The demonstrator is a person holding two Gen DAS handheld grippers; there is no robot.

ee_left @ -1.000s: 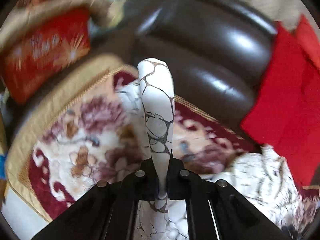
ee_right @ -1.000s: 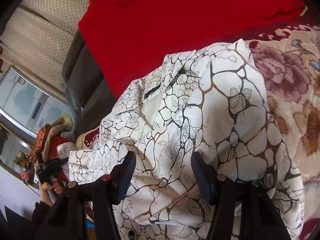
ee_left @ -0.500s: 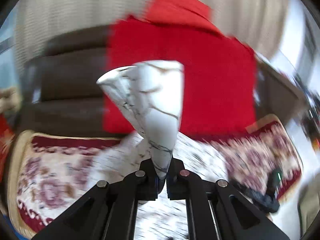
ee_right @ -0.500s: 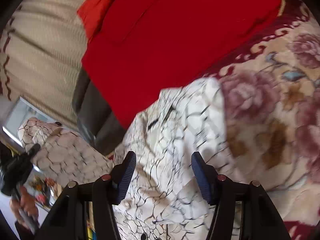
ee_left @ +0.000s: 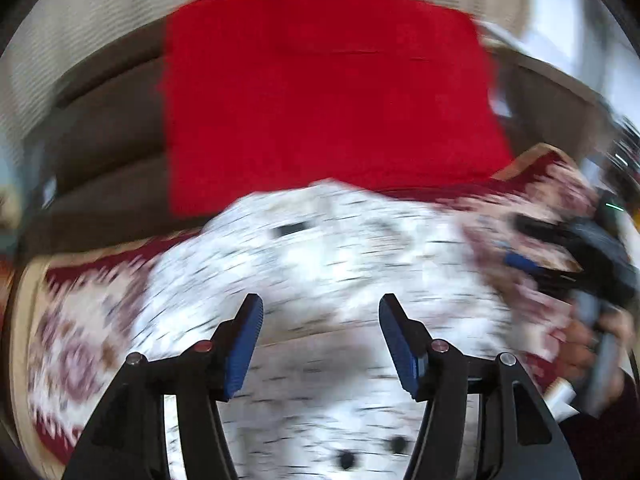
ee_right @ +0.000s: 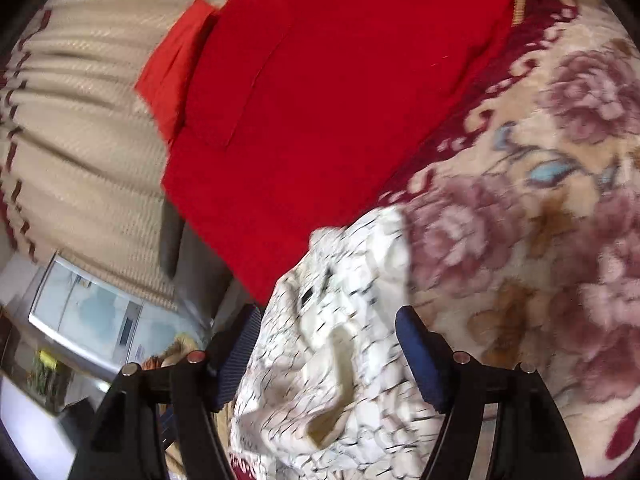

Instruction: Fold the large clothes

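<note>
A white garment printed with dark cracked lines lies bunched on a floral blanket. In the blurred left wrist view my left gripper hovers over it, jaws opening, blue pads apart and nothing pinched between them. The right gripper shows at that view's right edge, held by a hand. In the right wrist view the same garment lies under and between the fingers of my right gripper, whose jaws are opening wider and not pressing the cloth.
A red cloth hangs over the dark brown sofa back behind the garment. The floral blanket spreads to the right. Pale curtains and a window lie beyond the sofa.
My left gripper swung across toward the red cloth with a sleeve of the garment pinched, then let it go and opened. The right gripper lifted back a little and its jaws widened.
</note>
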